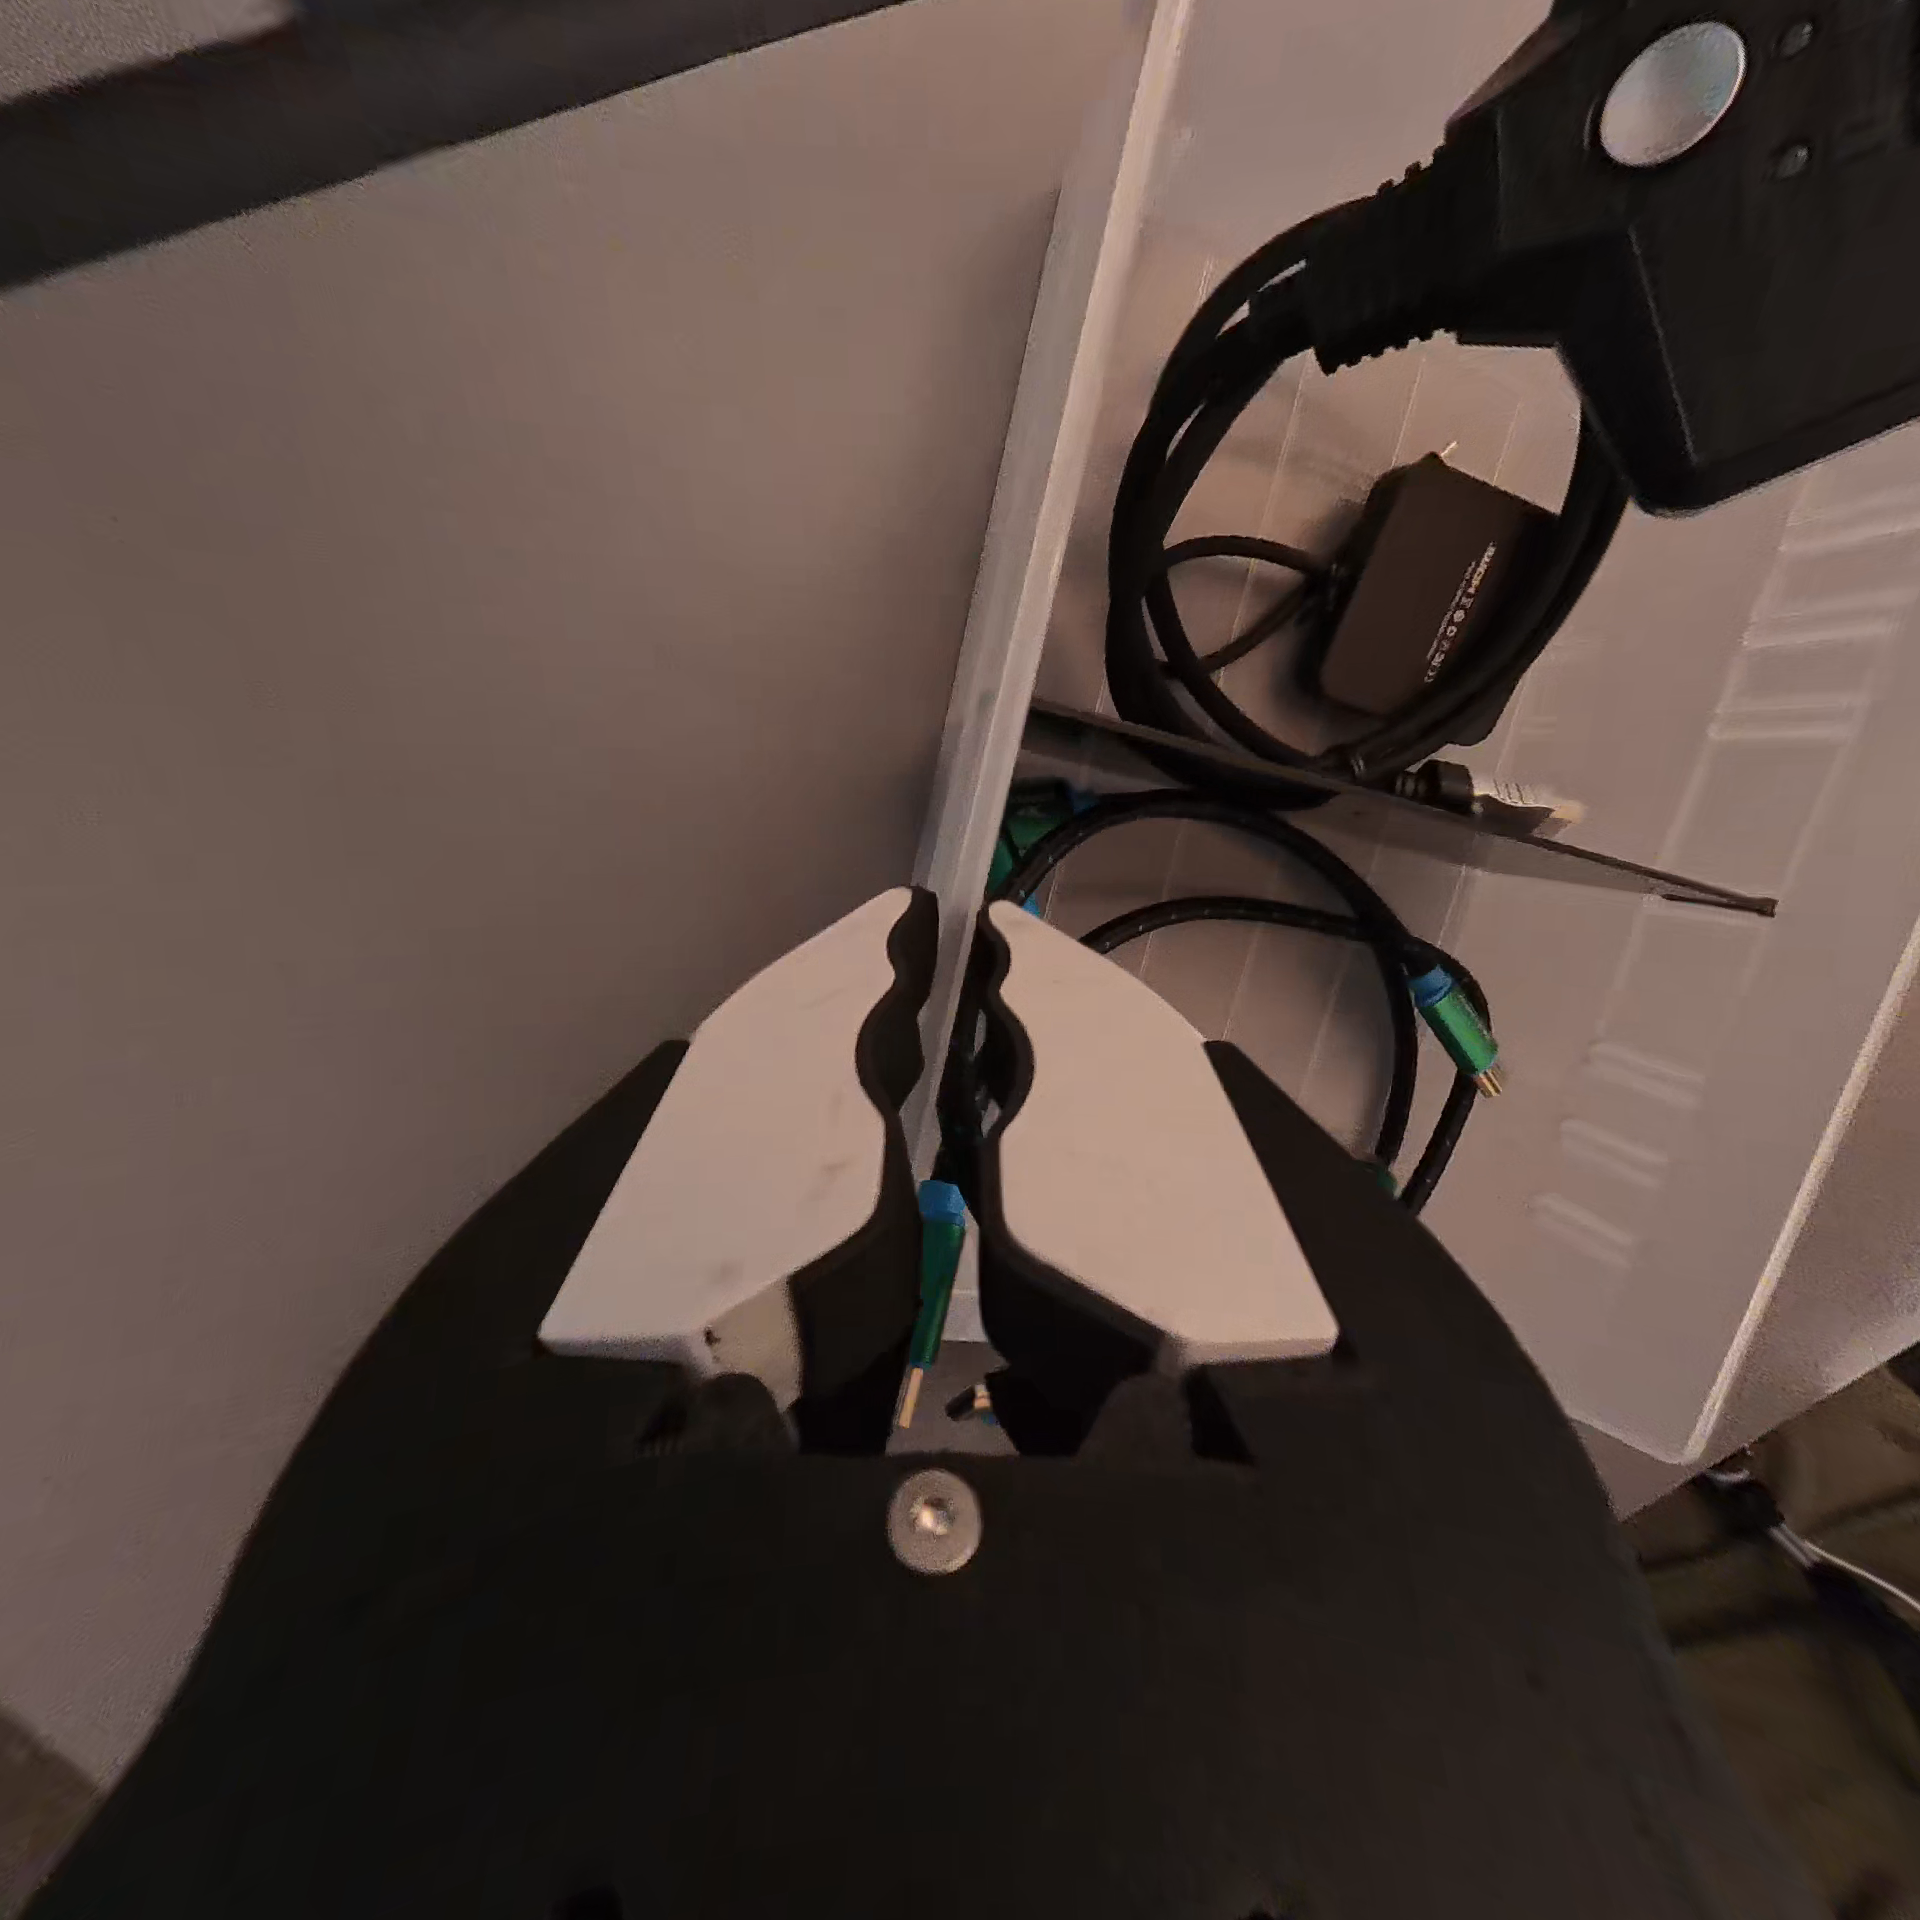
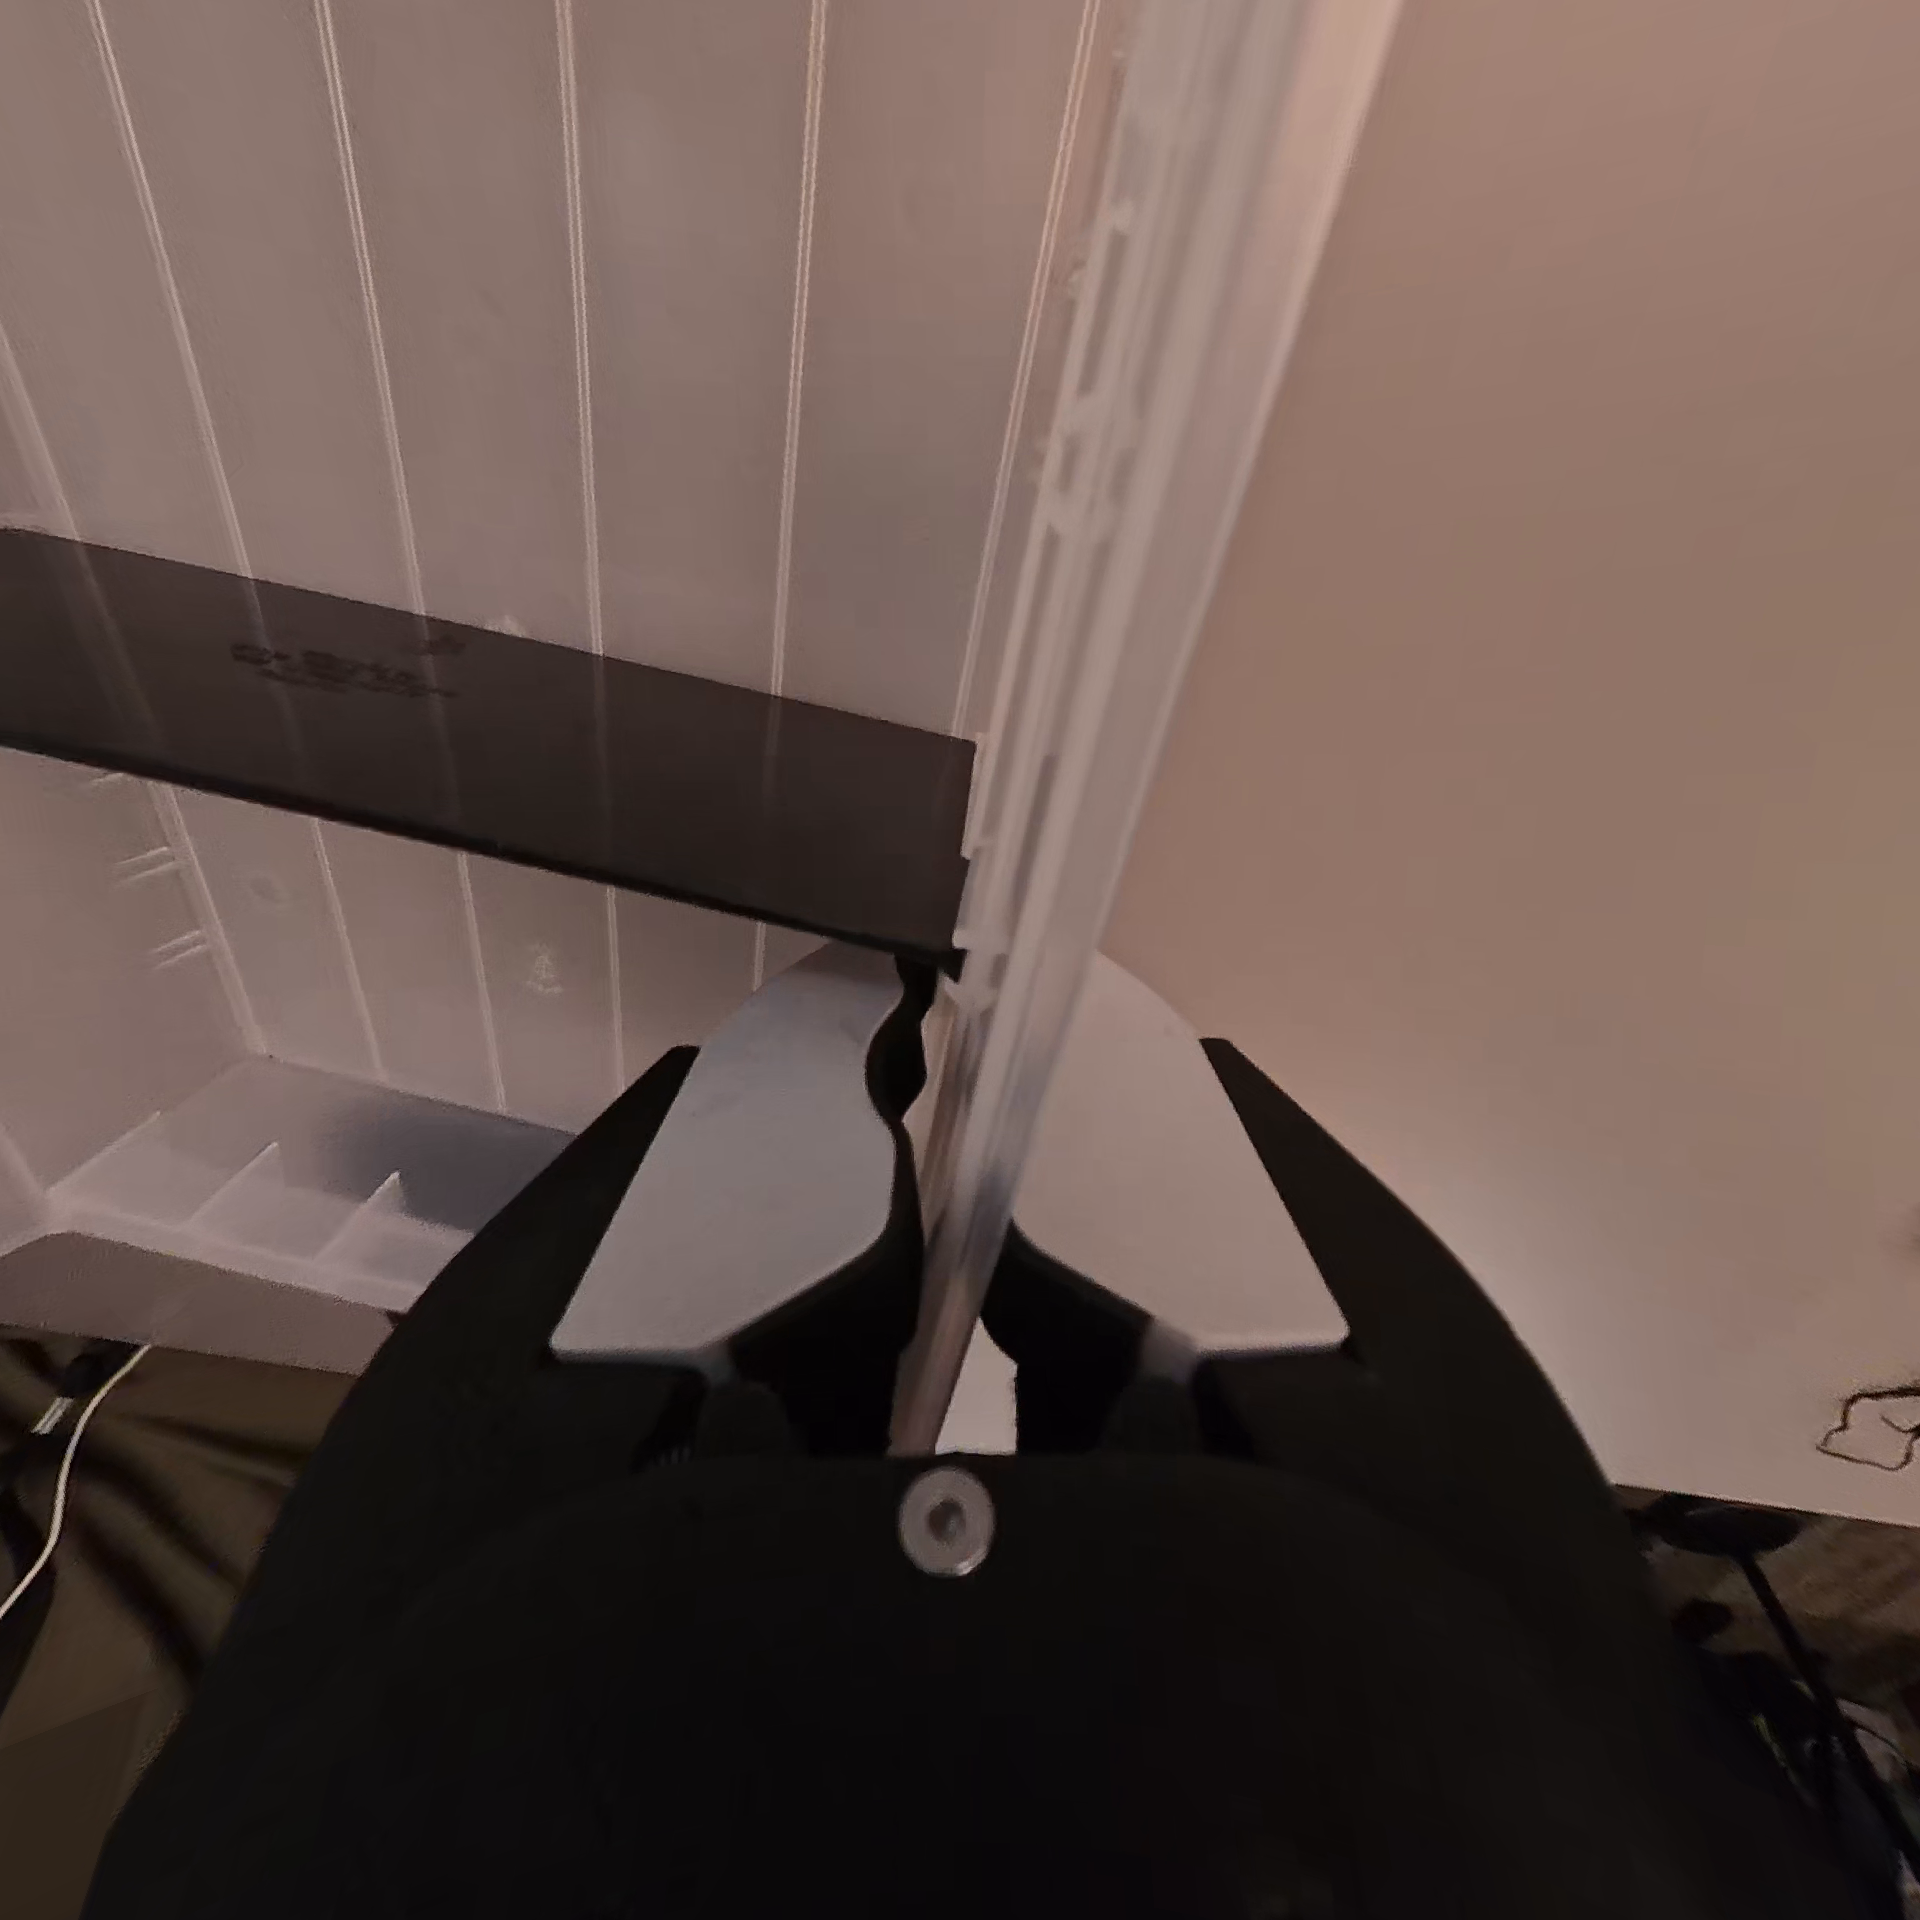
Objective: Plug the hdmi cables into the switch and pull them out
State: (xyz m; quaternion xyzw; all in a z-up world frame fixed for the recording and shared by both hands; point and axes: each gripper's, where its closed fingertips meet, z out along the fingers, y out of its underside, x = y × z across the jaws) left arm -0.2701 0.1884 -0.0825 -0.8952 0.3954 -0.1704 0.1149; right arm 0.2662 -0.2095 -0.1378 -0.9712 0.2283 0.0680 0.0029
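Fingers (image 1: 914,997) of the left gripper (image 1: 954,914) straddle the green-plugged hdmi cable (image 1: 940,1278).

Both cameras close above clear bin (image 1: 1023,582)

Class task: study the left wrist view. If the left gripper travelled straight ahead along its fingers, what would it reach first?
Probably the clear bin's wall, which already runs between the left gripper fingers; its rim leads straight ahead. Depth is unclear, so contact may already exist.

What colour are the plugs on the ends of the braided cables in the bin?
Green plugs with blue collars and gold tips, clearest in the left wrist view.
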